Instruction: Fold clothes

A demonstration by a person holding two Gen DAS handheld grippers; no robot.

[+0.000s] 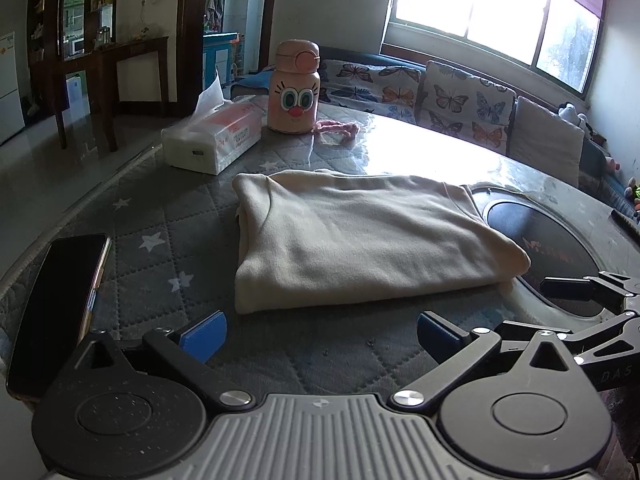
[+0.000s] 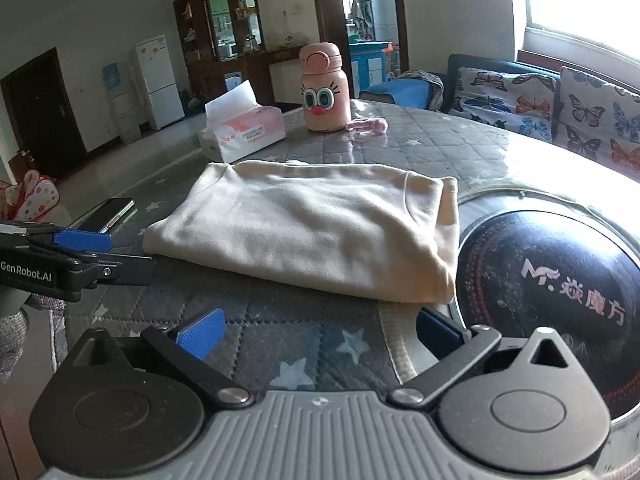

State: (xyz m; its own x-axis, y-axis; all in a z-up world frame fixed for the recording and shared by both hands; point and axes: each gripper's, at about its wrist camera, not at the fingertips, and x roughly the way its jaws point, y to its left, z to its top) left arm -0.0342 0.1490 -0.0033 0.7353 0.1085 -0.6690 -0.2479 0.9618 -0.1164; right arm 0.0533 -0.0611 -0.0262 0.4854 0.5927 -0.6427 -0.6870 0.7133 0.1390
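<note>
Although the cream garment (image 1: 360,236) already lies folded into a flat rectangle in the middle of the quilted table cover (image 1: 168,216), its right edge overhangs the rim of the dark round hotplate (image 2: 552,280) set into the table, and that is where trouble could start. Both tools sit just short of its near edge: the left gripper (image 1: 320,334) and the right gripper (image 2: 320,334) have their blue-padded fingers spread wide with nothing between them. If either one pushes back in carelessly, a pad could catch the top layer and drag the fold open. A sideways sweep on the left could knock the phone (image 1: 60,312) lying at the table edge. Farther back, the tissue pack (image 1: 216,136) and the pink bottle (image 1: 294,88) stand well apart from the cloth and seem safe.
</note>
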